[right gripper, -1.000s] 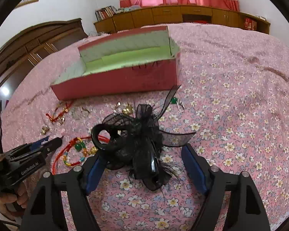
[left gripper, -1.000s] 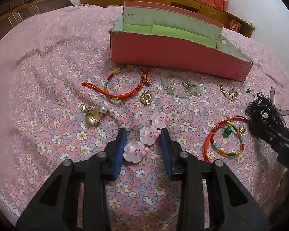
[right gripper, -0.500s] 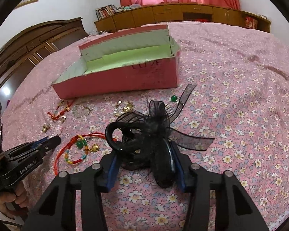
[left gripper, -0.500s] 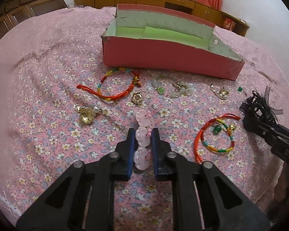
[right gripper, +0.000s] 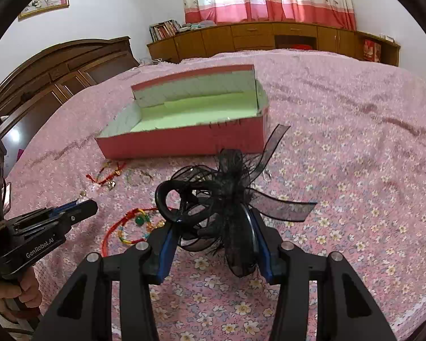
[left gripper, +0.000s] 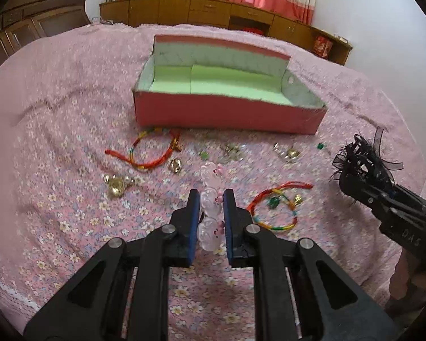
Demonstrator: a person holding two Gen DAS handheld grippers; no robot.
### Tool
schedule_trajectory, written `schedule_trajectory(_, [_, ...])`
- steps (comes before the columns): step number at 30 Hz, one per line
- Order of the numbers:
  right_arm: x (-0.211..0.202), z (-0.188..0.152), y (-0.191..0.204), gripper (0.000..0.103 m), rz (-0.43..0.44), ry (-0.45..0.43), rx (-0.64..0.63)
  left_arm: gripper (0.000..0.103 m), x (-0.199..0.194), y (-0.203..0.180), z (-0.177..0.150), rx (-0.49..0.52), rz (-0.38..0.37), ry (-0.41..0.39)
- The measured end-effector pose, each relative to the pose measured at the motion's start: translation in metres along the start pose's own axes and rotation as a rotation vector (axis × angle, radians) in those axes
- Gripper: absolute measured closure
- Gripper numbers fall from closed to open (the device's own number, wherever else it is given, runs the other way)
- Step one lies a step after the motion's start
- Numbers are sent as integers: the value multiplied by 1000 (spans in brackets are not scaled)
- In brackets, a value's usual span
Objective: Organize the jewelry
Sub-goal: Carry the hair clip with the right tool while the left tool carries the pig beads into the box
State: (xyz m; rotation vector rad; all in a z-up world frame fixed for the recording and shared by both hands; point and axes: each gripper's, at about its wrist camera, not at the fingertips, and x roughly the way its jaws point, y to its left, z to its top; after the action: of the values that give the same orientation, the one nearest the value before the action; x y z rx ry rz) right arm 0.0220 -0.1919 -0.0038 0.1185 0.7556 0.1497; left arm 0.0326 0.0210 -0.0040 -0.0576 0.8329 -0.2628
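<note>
In the left wrist view the left gripper [left gripper: 210,207] has its blue pads pressed narrowly on a string of pale pink bunny beads [left gripper: 210,201], two beads caught between the pads and the third sticking out past the tips, above the pink flowered bedspread [left gripper: 71,204]. Farther off stands the pink box [left gripper: 227,110] with its green lining, open on top. Between gripper and box lie a red braided bracelet [left gripper: 153,150] to the left, a gold charm [left gripper: 116,187] nearer on the left, and small blurred trinkets [left gripper: 230,153] just before the box wall. A second red bracelet with a green bead [left gripper: 275,207] lies near on the right. At the right edge the right gripper [left gripper: 355,164] carries a black ribbon hair clip [left gripper: 360,156]. In the right wrist view the right gripper [right gripper: 213,227] grips the black ribbon hair clip [right gripper: 224,199] at a middling width, both pads against its bow and loop, ribbon tails reaching toward the far right. The pink box [right gripper: 184,142] sits beyond it, the red bracelet with a green bead [right gripper: 133,224] near left, the red braided bracelet [right gripper: 105,176] farther left. The left gripper [right gripper: 82,207] comes in from the left edge, held by a hand [right gripper: 17,292]; what it holds is barely visible here.
</note>
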Motion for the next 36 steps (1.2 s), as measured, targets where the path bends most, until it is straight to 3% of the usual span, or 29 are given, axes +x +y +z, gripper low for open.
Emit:
schedule_trajectory(8, [-22, 18, 10, 52, -9, -76, -43, 95, -29, -3, 20, 14, 10, -83])
schedule_trajectory(17, [-24, 51, 20, 52, 3, -142, -89, 95, -21, -9, 62, 29, 32, -148])
schedule_trajectory(27, [1, 97, 21, 52, 23, -140, -113, 95, 0, -10, 107, 39, 40, -195])
schedule_trajectory(36, [45, 136, 16, 52, 43, -89, -112, 95, 41, -4, 144, 50, 58, -177])
